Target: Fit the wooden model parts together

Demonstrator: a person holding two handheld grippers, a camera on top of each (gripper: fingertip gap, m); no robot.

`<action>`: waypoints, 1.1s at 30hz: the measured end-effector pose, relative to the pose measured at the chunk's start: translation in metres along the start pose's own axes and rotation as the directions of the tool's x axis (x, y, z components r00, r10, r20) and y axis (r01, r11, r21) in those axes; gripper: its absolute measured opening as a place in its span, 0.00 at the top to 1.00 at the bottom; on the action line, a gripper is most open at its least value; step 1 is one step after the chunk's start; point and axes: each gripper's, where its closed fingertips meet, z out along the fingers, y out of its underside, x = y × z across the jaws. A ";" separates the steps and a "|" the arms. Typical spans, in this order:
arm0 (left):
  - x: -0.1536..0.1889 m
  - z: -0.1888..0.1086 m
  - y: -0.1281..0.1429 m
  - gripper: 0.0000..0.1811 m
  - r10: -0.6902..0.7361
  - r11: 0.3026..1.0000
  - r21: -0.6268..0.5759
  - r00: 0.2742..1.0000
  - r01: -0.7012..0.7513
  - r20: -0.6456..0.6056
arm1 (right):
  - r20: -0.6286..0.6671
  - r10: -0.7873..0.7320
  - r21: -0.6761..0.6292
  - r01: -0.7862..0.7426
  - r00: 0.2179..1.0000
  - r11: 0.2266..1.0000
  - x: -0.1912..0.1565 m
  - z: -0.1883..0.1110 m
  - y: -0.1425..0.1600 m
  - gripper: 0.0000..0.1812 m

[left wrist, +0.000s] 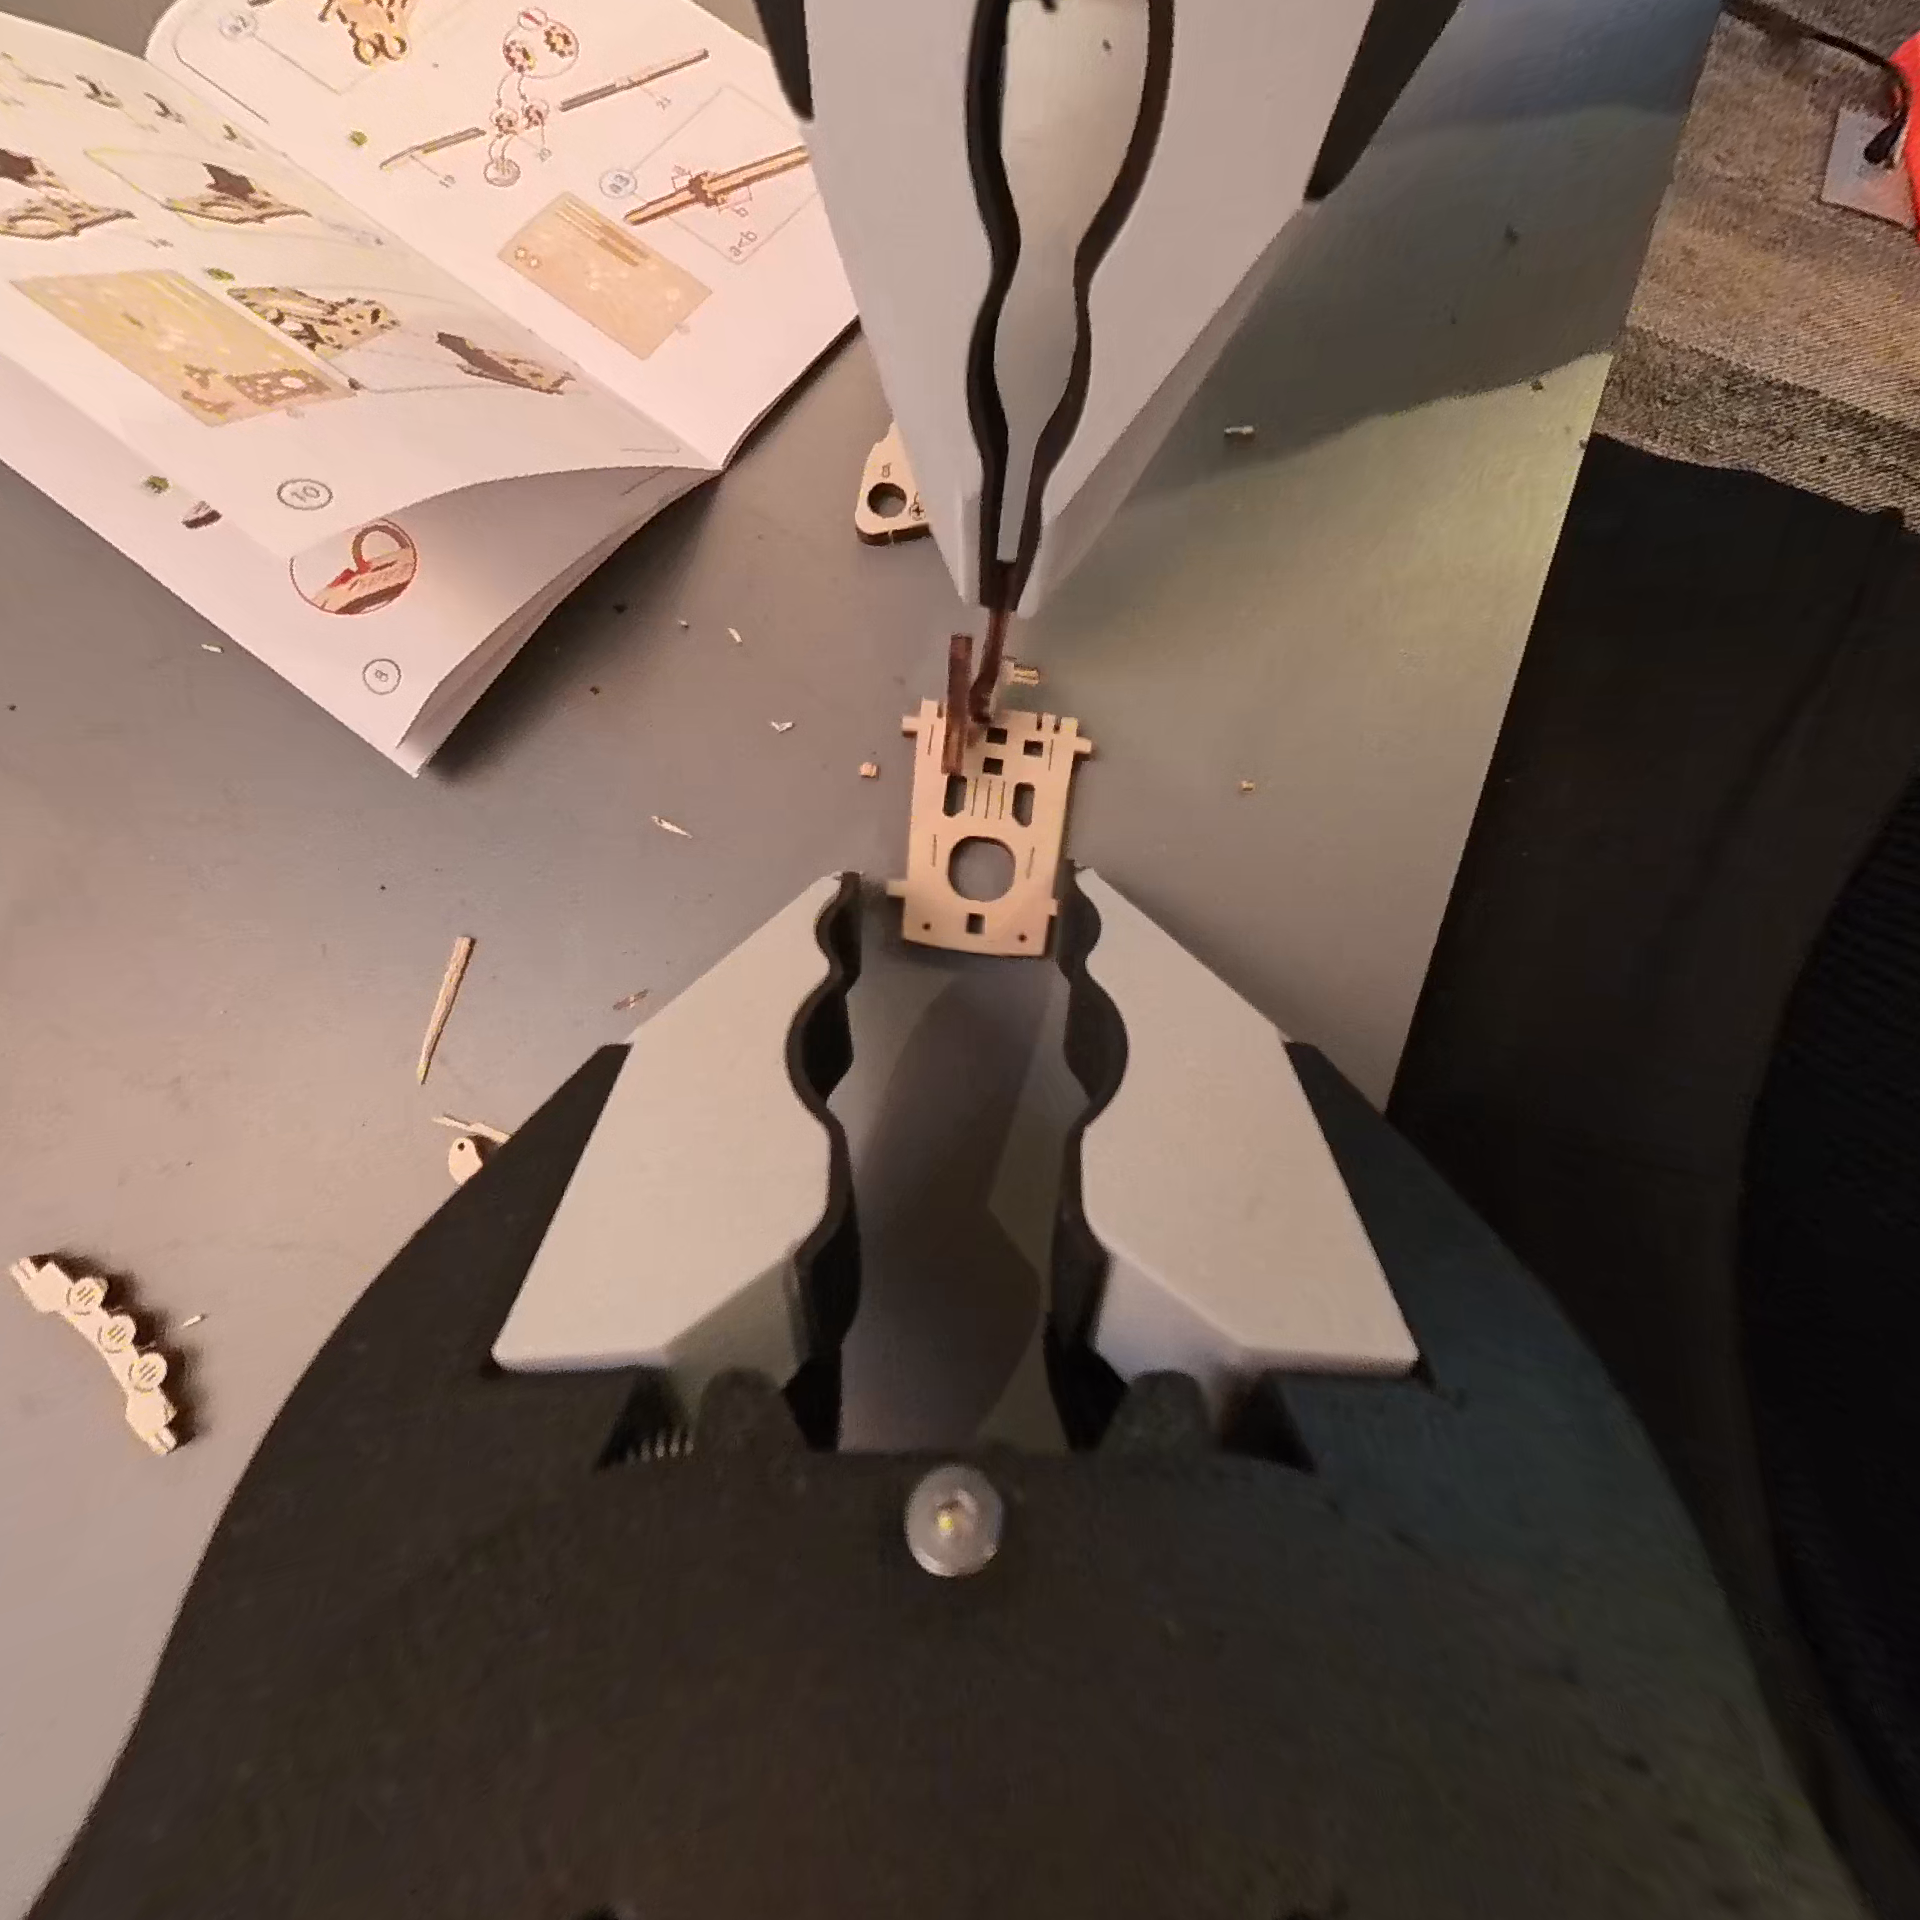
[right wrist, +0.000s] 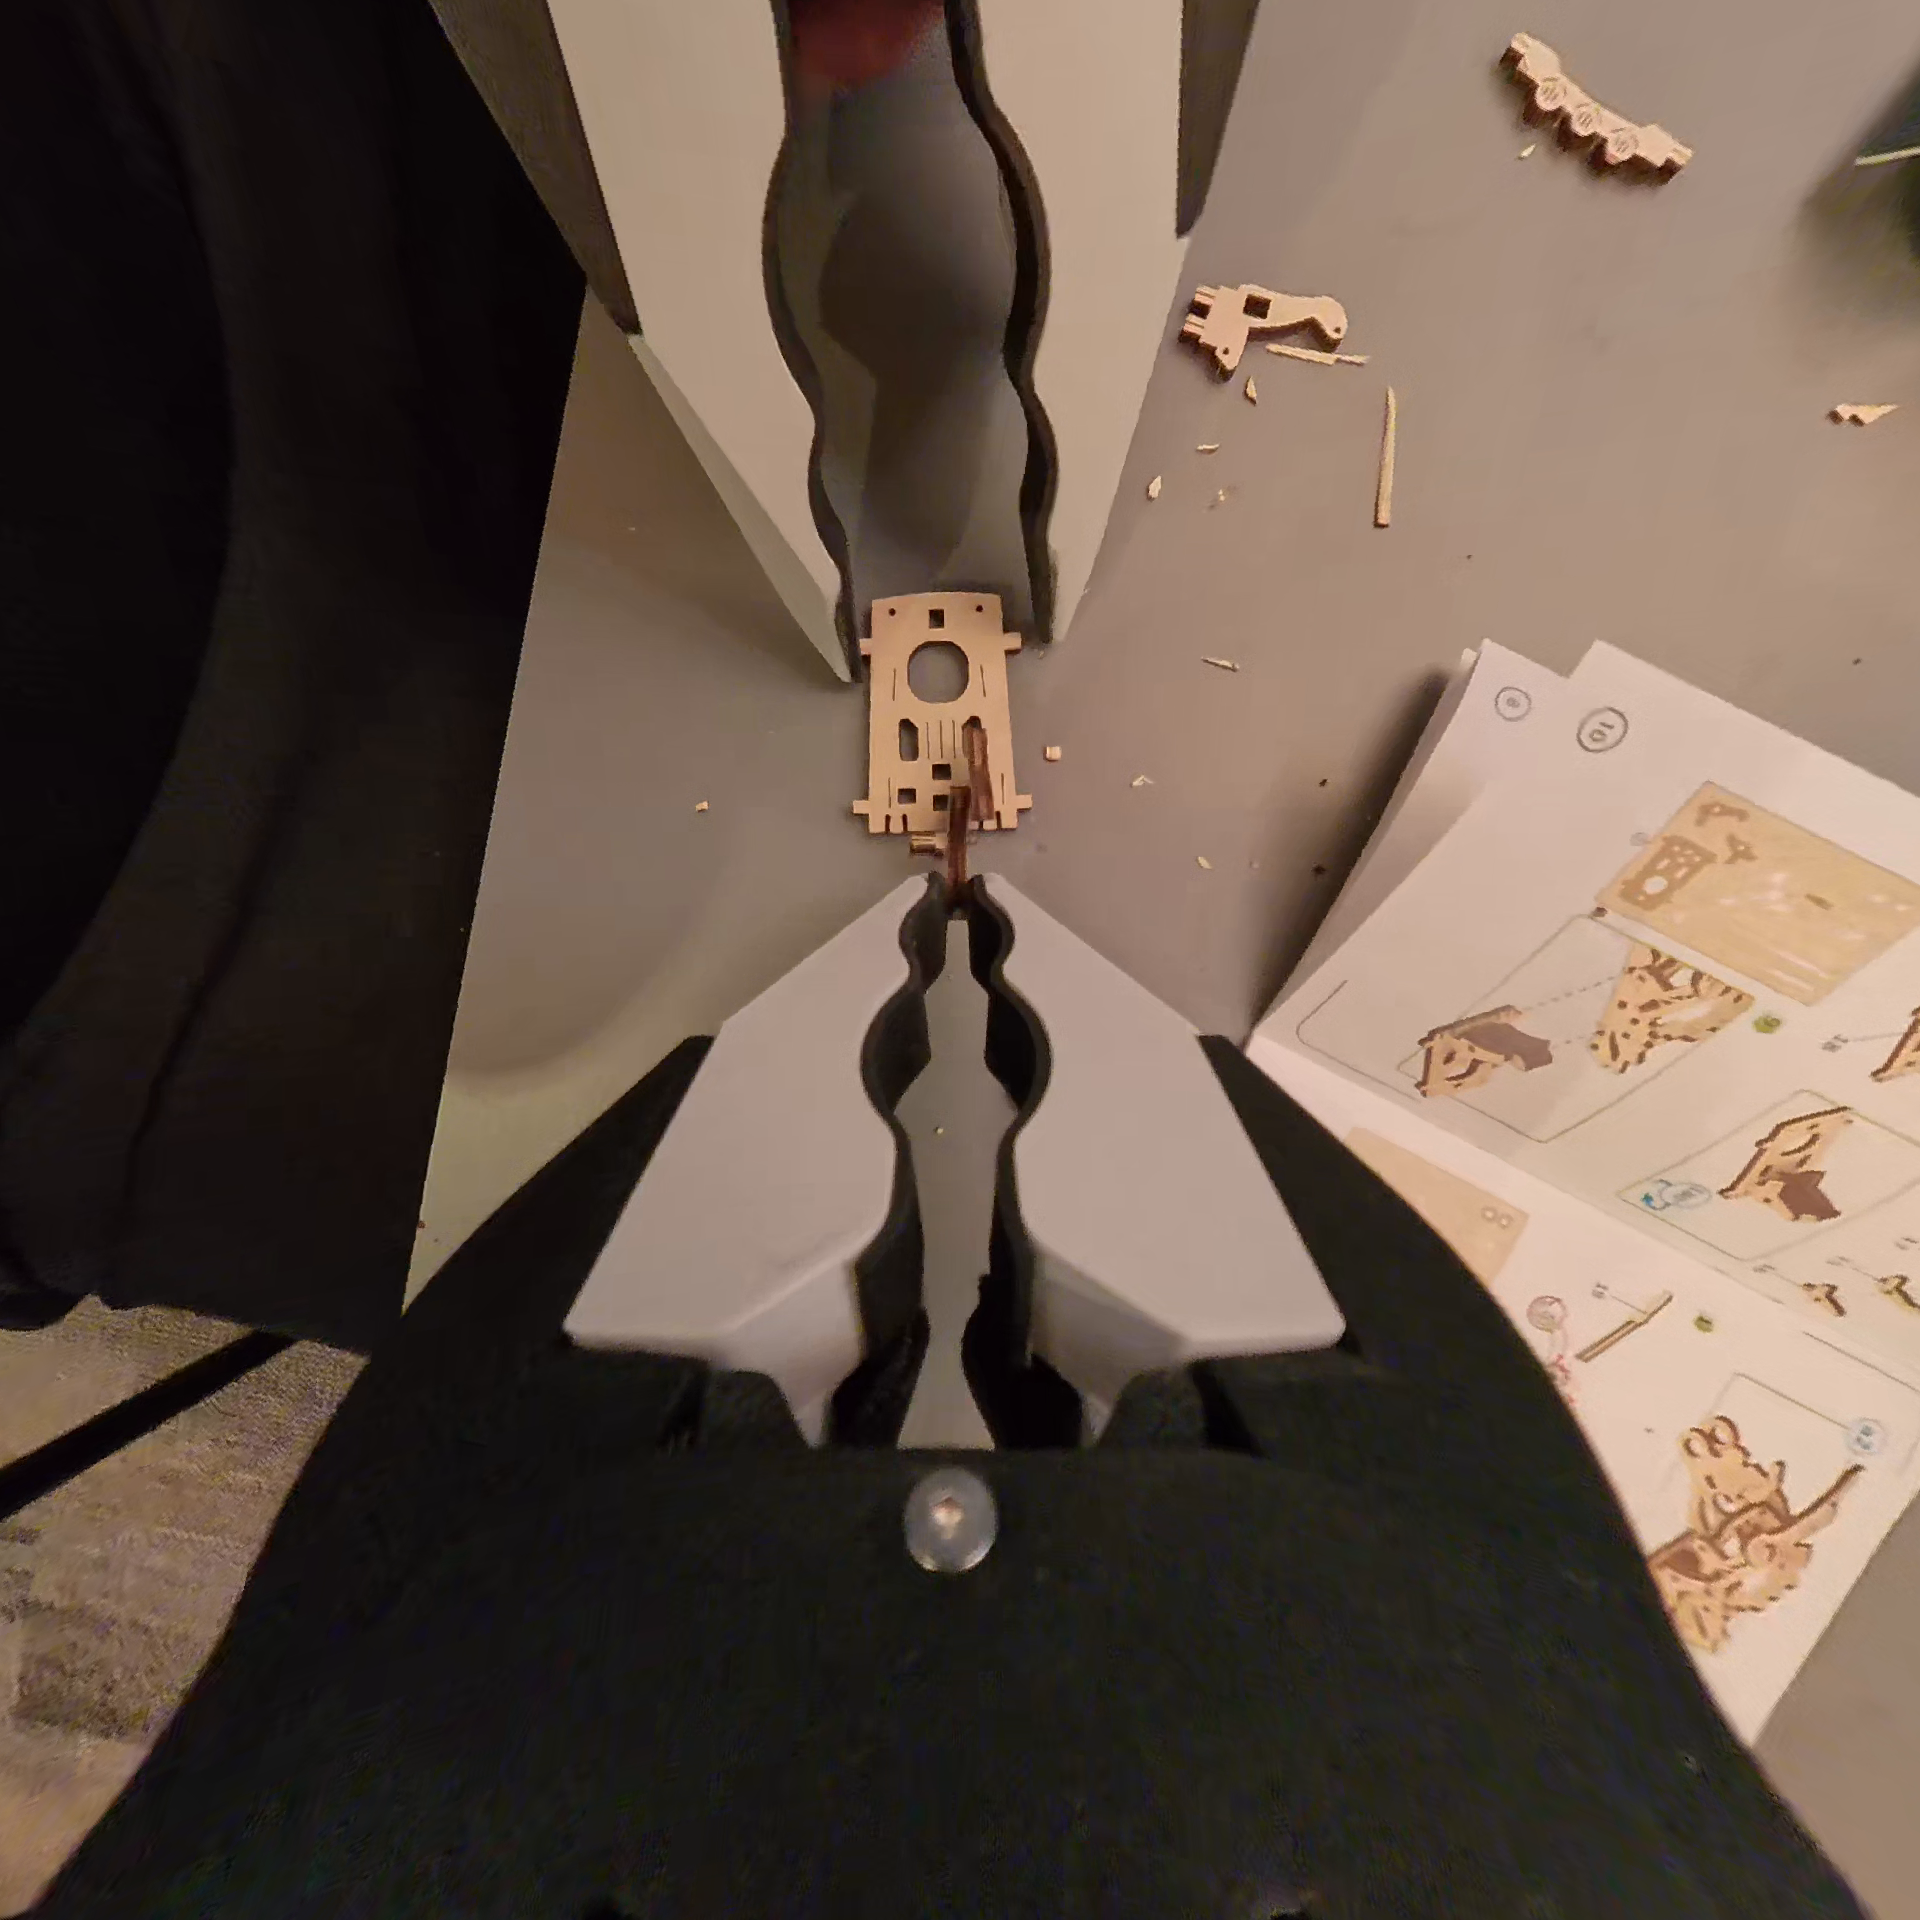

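A flat light wooden plate (left wrist: 982,821) with a round hole and several slots lies on the grey table (left wrist: 312,935); it also shows in the right wrist view (right wrist: 940,717). My left gripper (left wrist: 966,883) is open, and its fingertips closely flank the plate's near end with small gaps; it also shows in the right wrist view (right wrist: 945,644). My right gripper (right wrist: 951,883) is shut on a small dark wooden piece (right wrist: 958,836), held edge-on with its tip at a slot in the plate's other end. That gripper comes down from above in the left wrist view (left wrist: 997,597). Another thin brown piece (left wrist: 958,691) stands upright in the plate beside it.
An open instruction booklet (left wrist: 364,312) lies beside the work spot (right wrist: 1610,1039). A curved toothed wooden part (left wrist: 104,1351), a thin stick (left wrist: 445,1003), a small ring-shaped part (left wrist: 888,504), another loose part (right wrist: 1262,322) and wood chips lie around. Dark fabric (left wrist: 1714,1039) borders the table edge. One gripper's finger ends stand about 5 cm off the other's. About 8 cm separates my left fingertips from the thin stick (left wrist: 445,1003).
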 end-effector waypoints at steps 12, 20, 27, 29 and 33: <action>0.002 0.002 -0.002 0.82 0.007 1.000 0.001 1.000 -0.007 -0.013 | 0.007 -0.090 -0.152 0.090 0.996 0.984 -0.001 0.000 -0.003 1.00; 0.001 0.002 -0.003 0.83 -0.007 1.000 0.009 1.000 0.007 -0.024 | 0.016 -0.126 -0.226 0.126 0.992 0.966 0.001 0.000 -0.003 1.00; 0.003 0.003 -0.005 0.83 -0.001 1.000 0.010 0.999 0.001 -0.033 | 0.022 -0.156 -0.265 0.157 0.987 0.952 0.000 0.002 -0.007 1.00; 0.005 0.004 -0.008 0.83 0.001 1.000 0.022 0.999 0.000 -0.042 | 0.023 -0.160 -0.275 0.160 0.987 0.948 0.000 0.002 -0.007 1.00; 0.004 0.003 -0.017 0.85 -0.006 0.998 0.055 0.998 0.009 -0.056 | 0.028 -0.154 -0.275 0.156 0.988 0.949 0.001 0.000 -0.009 1.00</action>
